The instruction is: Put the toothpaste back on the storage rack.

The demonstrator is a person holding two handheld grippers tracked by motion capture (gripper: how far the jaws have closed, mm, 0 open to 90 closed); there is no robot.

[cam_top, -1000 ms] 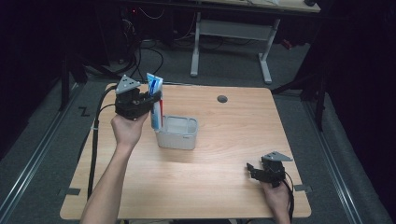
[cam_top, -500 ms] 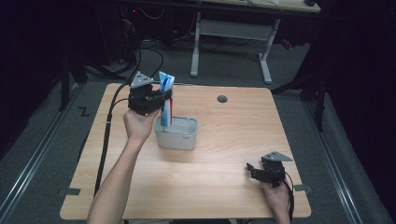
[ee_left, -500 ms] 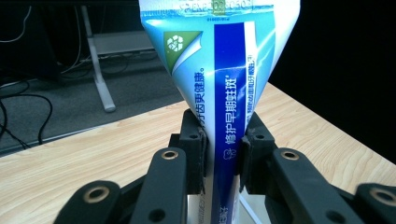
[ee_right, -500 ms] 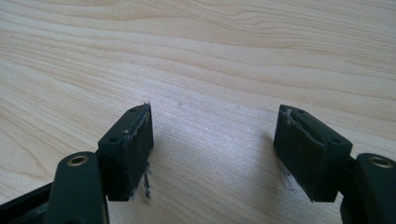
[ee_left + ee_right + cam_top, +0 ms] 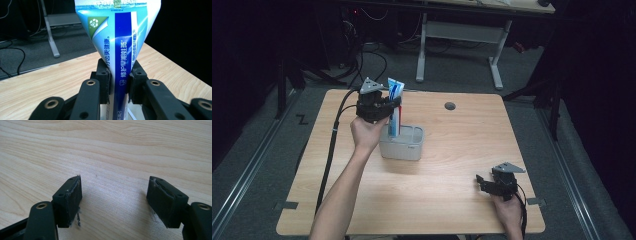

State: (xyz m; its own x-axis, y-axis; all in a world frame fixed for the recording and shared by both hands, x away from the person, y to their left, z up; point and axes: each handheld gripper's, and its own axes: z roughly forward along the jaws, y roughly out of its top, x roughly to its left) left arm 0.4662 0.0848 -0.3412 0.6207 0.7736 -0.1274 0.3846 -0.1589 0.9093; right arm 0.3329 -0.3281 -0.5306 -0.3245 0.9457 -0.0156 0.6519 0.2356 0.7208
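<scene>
Holding the toothpaste tube [image 5: 395, 102] upright, my left gripper [image 5: 388, 106] pinches its middle; the tube's lower end dips into the grey bin [image 5: 402, 148]. My right gripper [image 5: 115, 200] rests spread on the table [image 5: 452, 200].

The toothpaste tube [image 5: 120, 50] bears "修护早期蛀斑" and a recycling sign.

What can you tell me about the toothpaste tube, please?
The toothpaste tube is soft, glossy plastic in blue, teal and white, with Chinese lettering and a green recycling mark. It stands upright, flat crimped end up, its lower end inside the grey container. The left tool is shut on its narrower middle.
</scene>
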